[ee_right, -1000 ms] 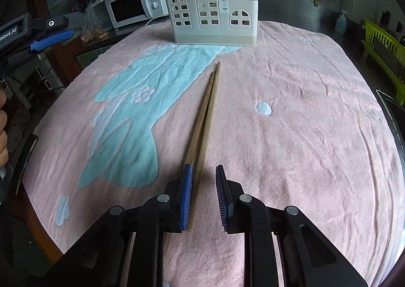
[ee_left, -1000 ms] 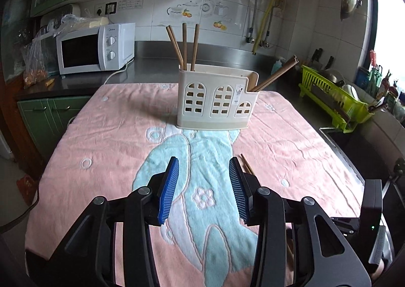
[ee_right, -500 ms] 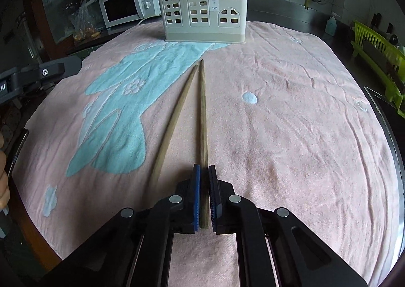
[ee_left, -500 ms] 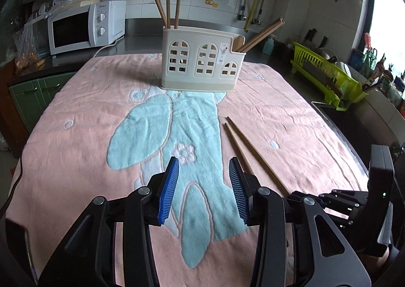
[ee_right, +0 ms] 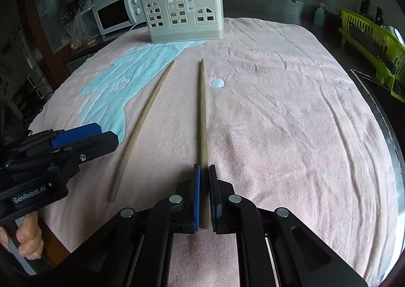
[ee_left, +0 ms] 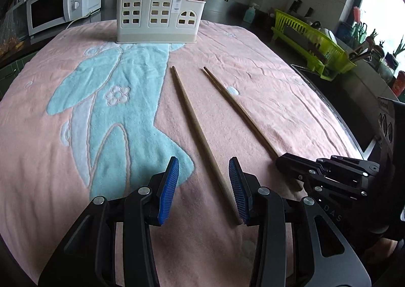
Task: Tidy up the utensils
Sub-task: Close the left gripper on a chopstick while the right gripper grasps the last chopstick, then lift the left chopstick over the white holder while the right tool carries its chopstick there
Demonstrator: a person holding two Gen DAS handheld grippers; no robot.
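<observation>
Two wooden chopsticks lie on the pink towel (ee_left: 253, 64). My right gripper (ee_right: 204, 196) is shut on the thick end of the right chopstick (ee_right: 202, 109), which also shows in the left wrist view (ee_left: 238, 107). My left gripper (ee_left: 203, 188) is open, its jaws on either side of the thick end of the left chopstick (ee_left: 195, 125), which also shows in the right wrist view (ee_right: 144, 120). The cream utensil holder (ee_left: 158, 12) stands at the far edge of the towel with several chopsticks in it; it also shows in the right wrist view (ee_right: 182, 12).
A white microwave (ee_left: 58, 3) stands at the back left. A green dish rack (ee_left: 311, 41) stands at the right by the sink. The towel's right edge meets a metal sink rim (ee_right: 387, 120).
My left gripper has come down and forward over the left chopstick's thick end. My right gripper closed on the right chopstick and swung it away from the other one.
</observation>
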